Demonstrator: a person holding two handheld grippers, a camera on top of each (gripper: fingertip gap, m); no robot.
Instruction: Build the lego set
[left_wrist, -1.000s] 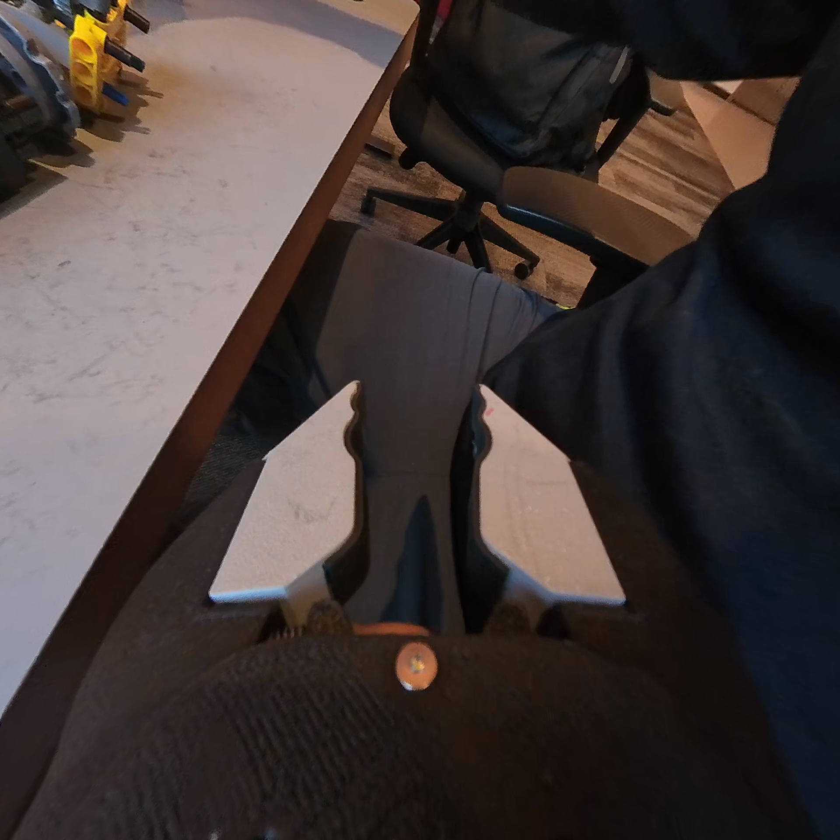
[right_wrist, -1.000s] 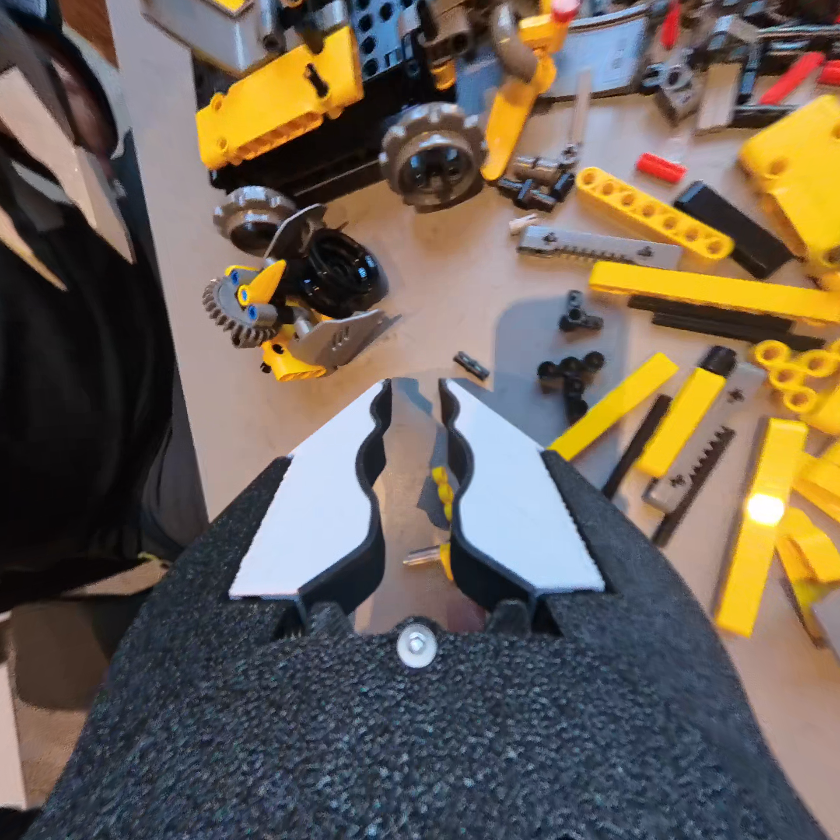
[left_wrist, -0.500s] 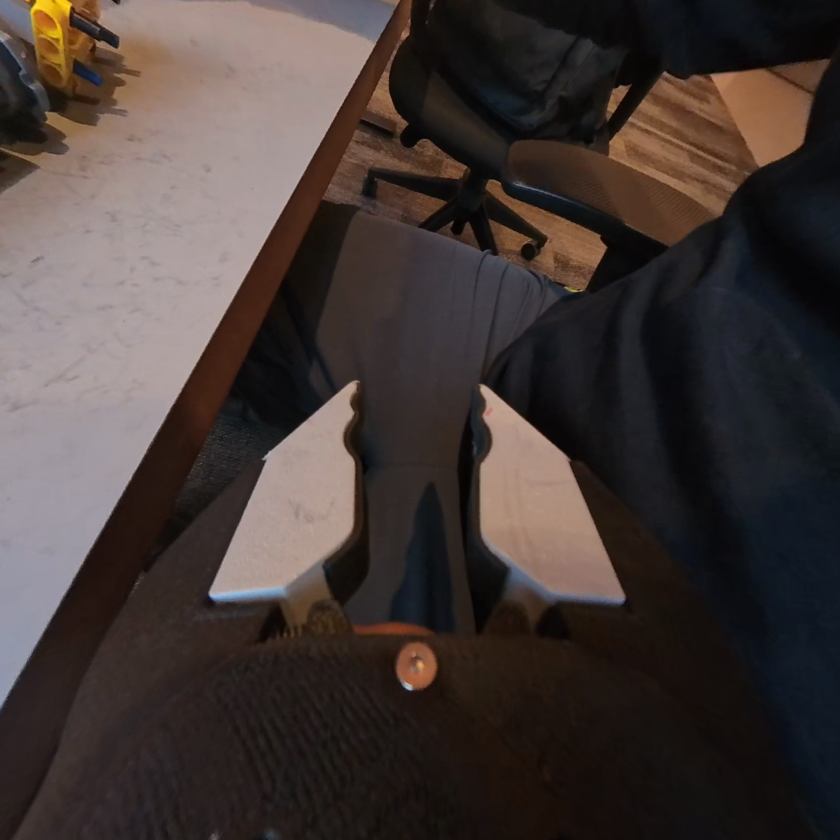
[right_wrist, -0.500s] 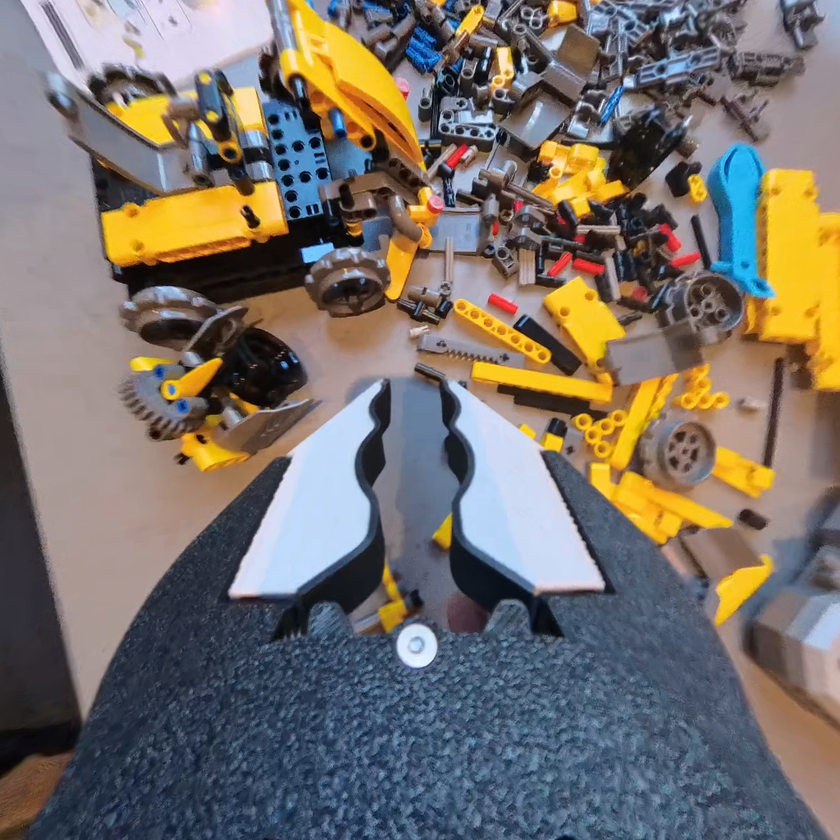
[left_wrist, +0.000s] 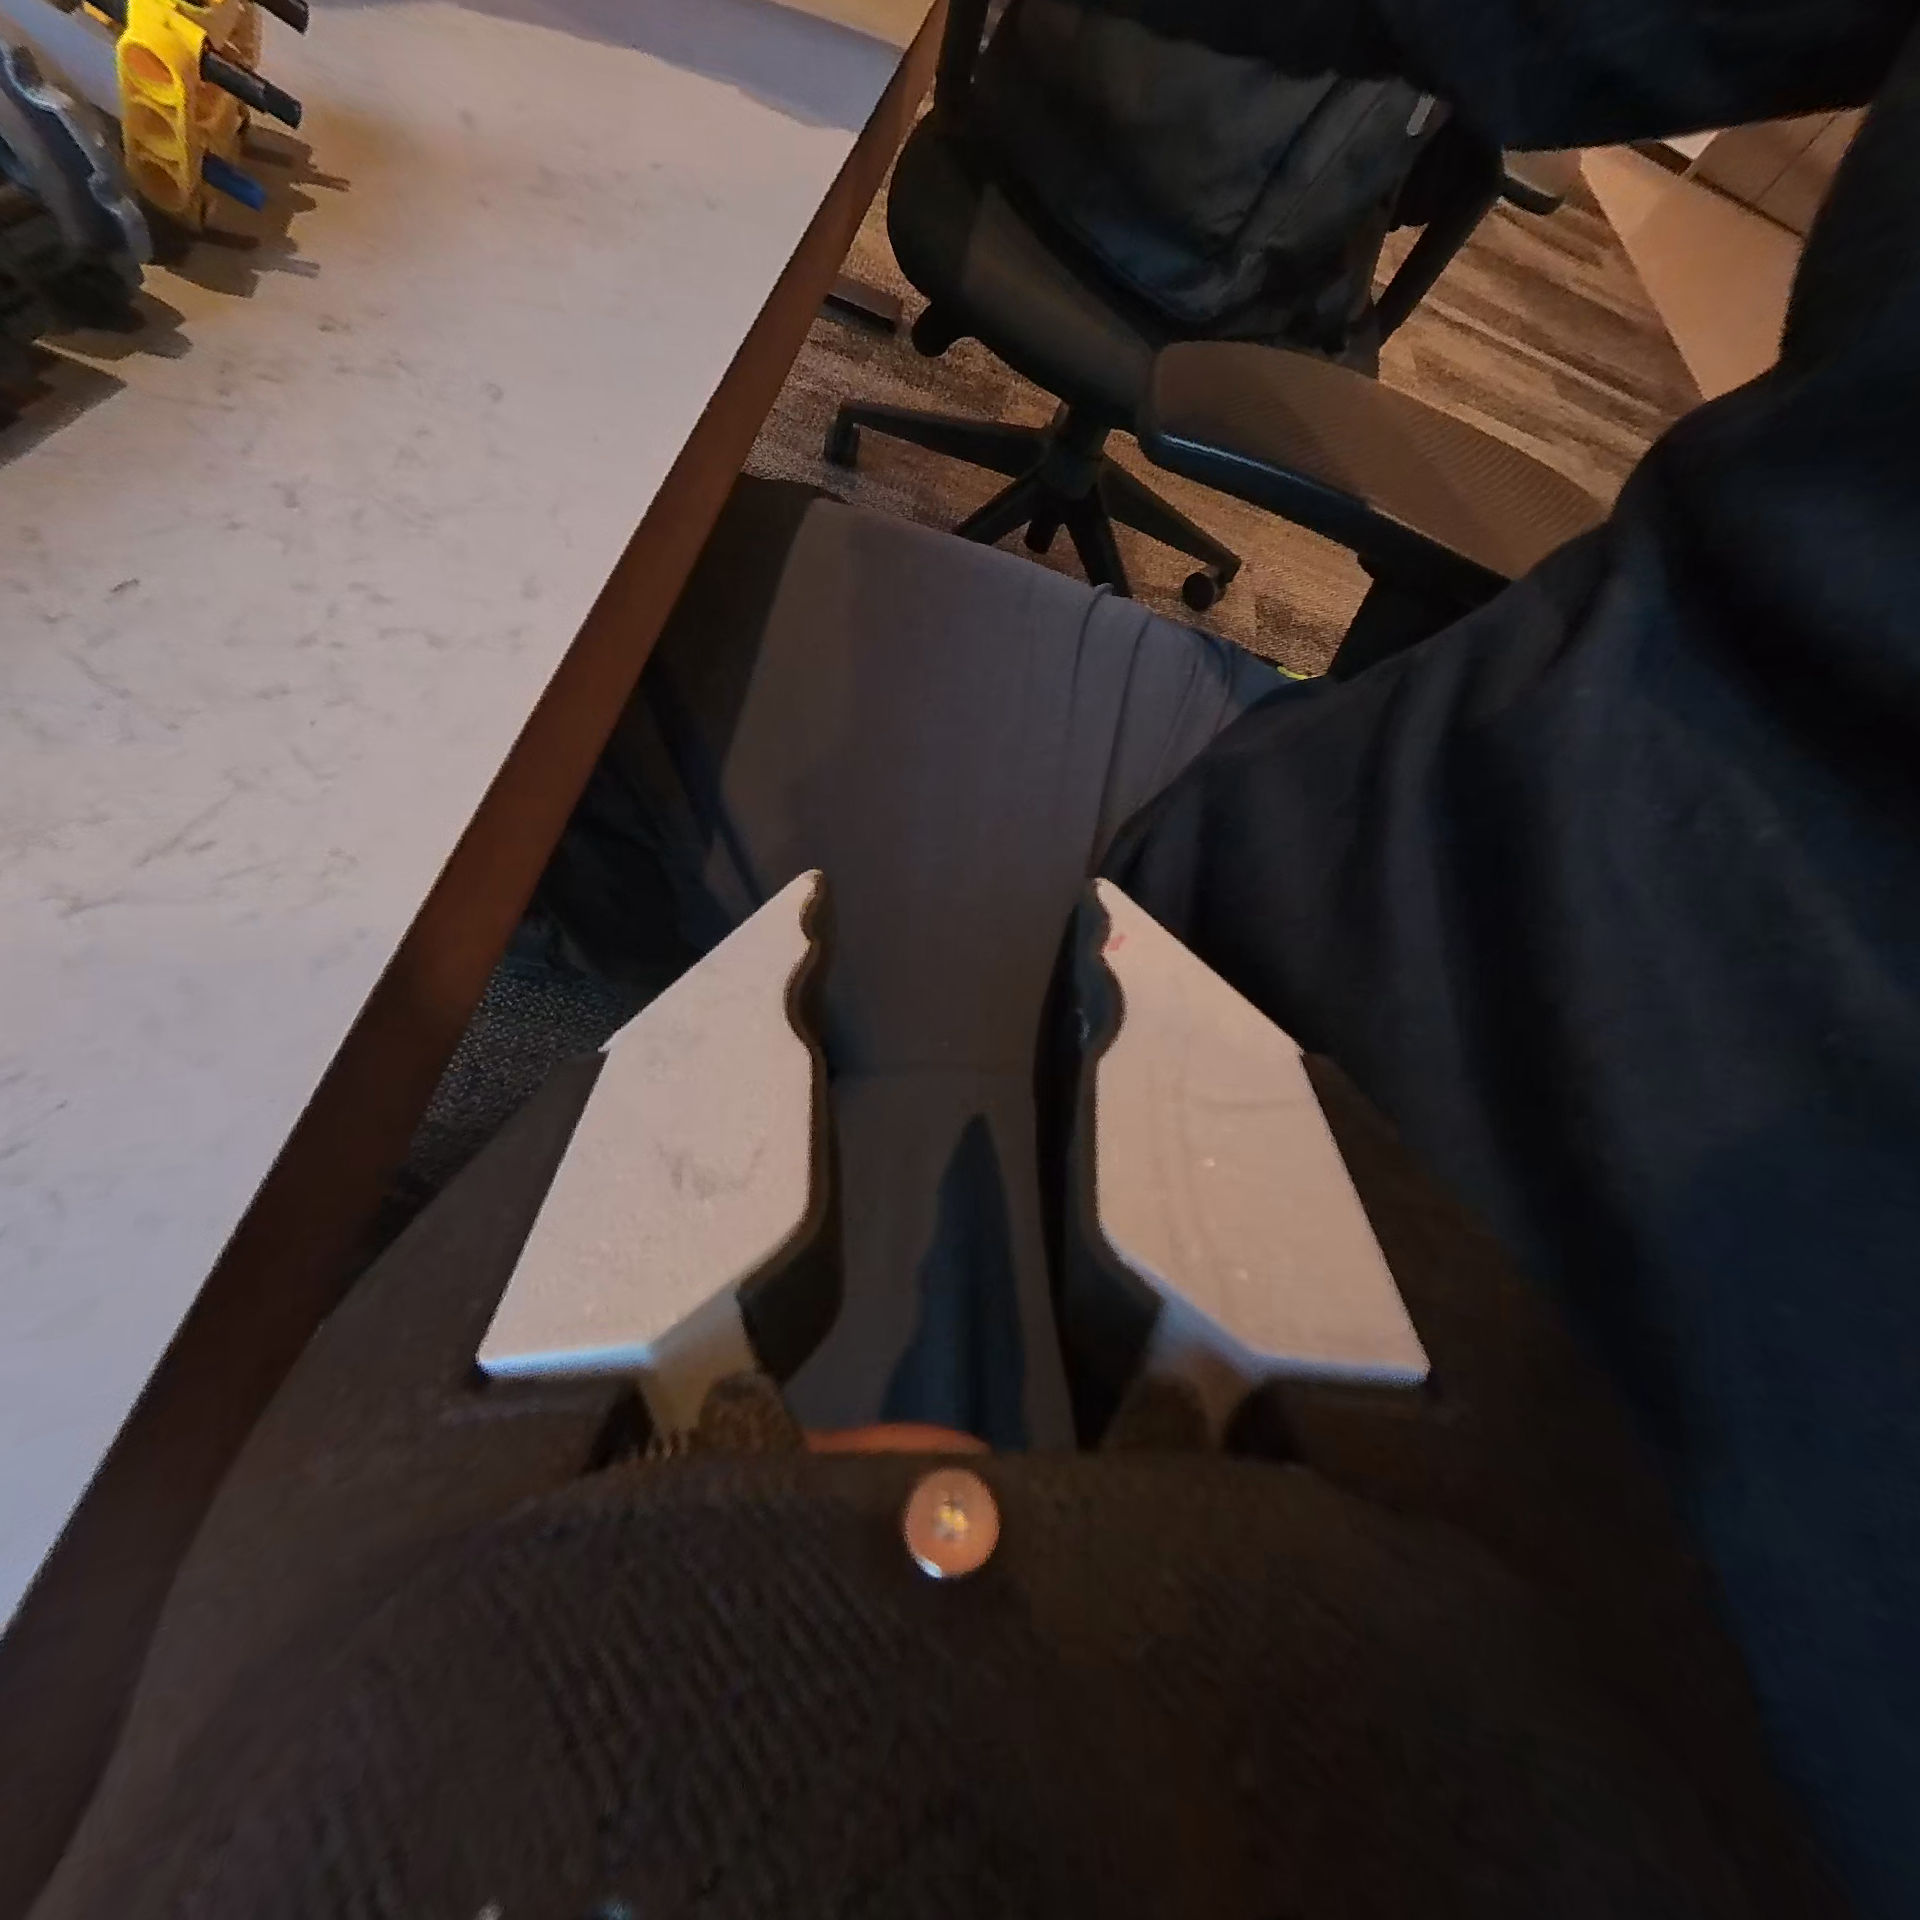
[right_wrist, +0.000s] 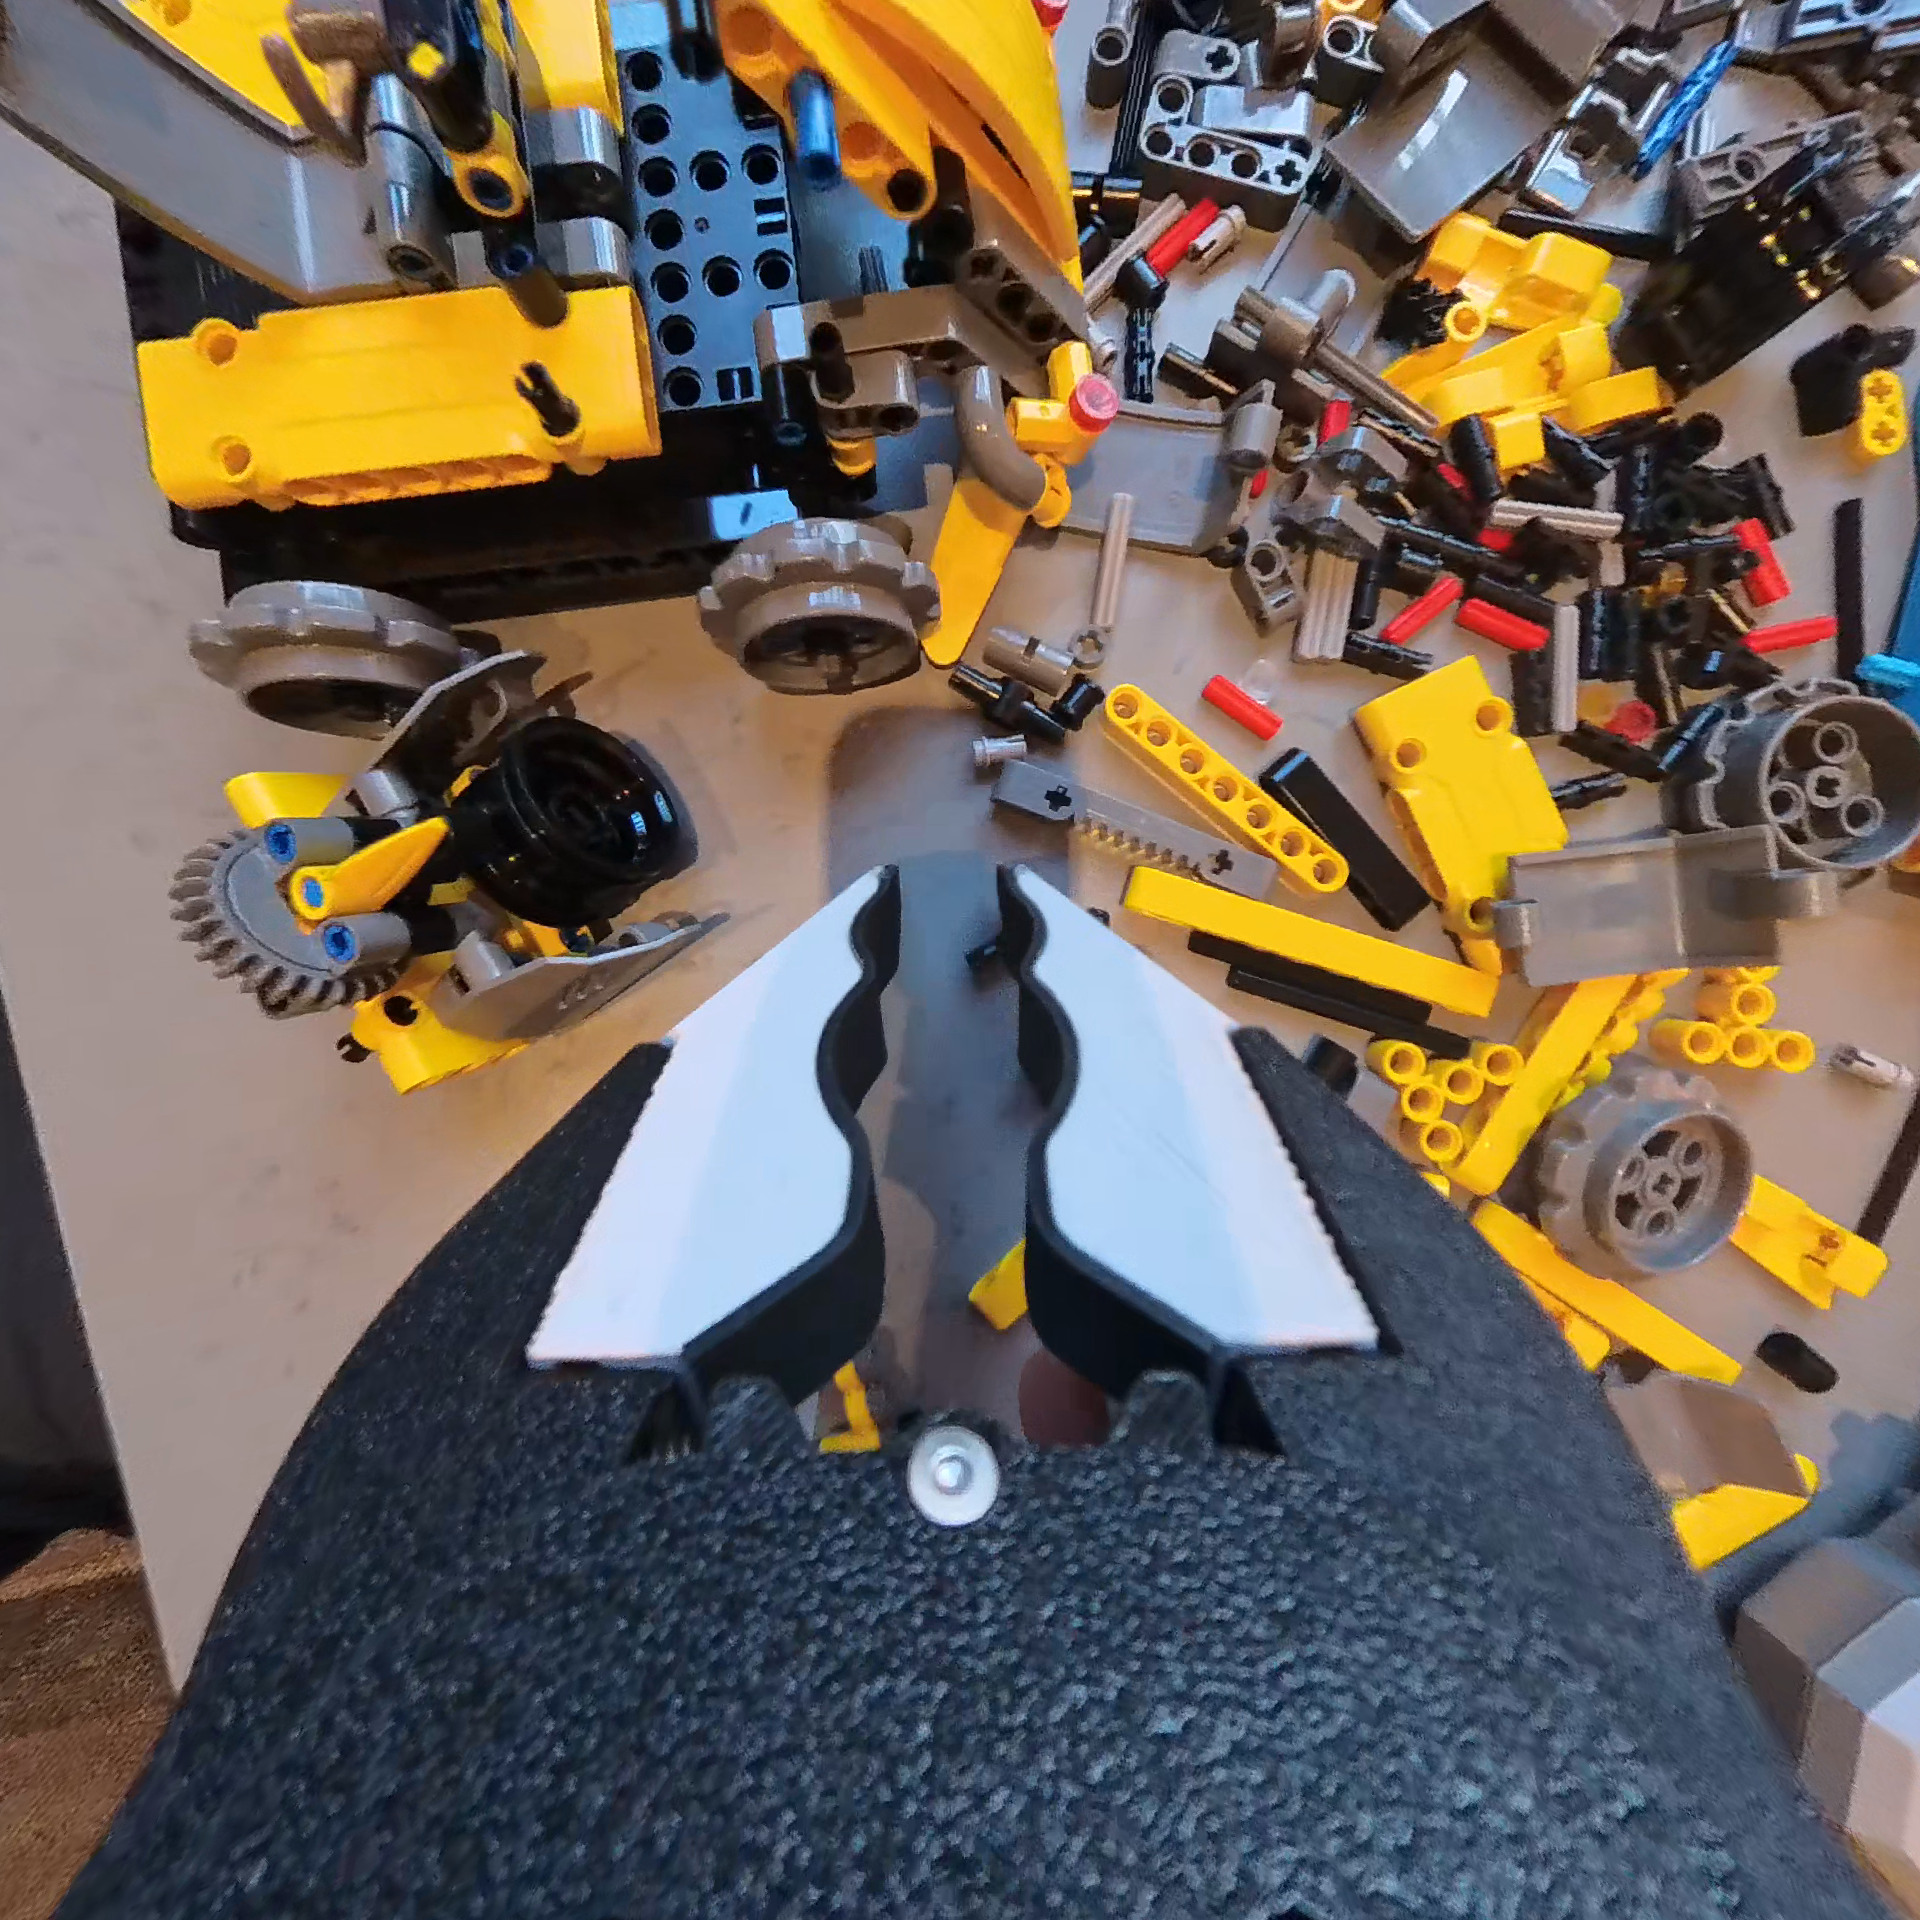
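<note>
Grippers are both sitting empty. Left gripper (left_wrist: 951, 894) is hanging off the table's brown edge (left_wrist: 582, 748) over a grey trouser leg (left_wrist: 935, 727), jaws spread, office chair (left_wrist: 1091, 312) beyond. Right gripper (right_wrist: 948, 878) is hovering above the tabletop (right_wrist: 260, 1195), jaws parted, nearest a tiny black pin (right_wrist: 980, 948) and grey toothed rack (right_wrist: 1127, 828), with the half-built yellow vehicle (right_wrist: 416, 395) further ahead.

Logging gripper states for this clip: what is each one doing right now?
Left gripper: open, empty, beside the table edge.
Right gripper: open, empty, above the loose building-toy parts.
</note>
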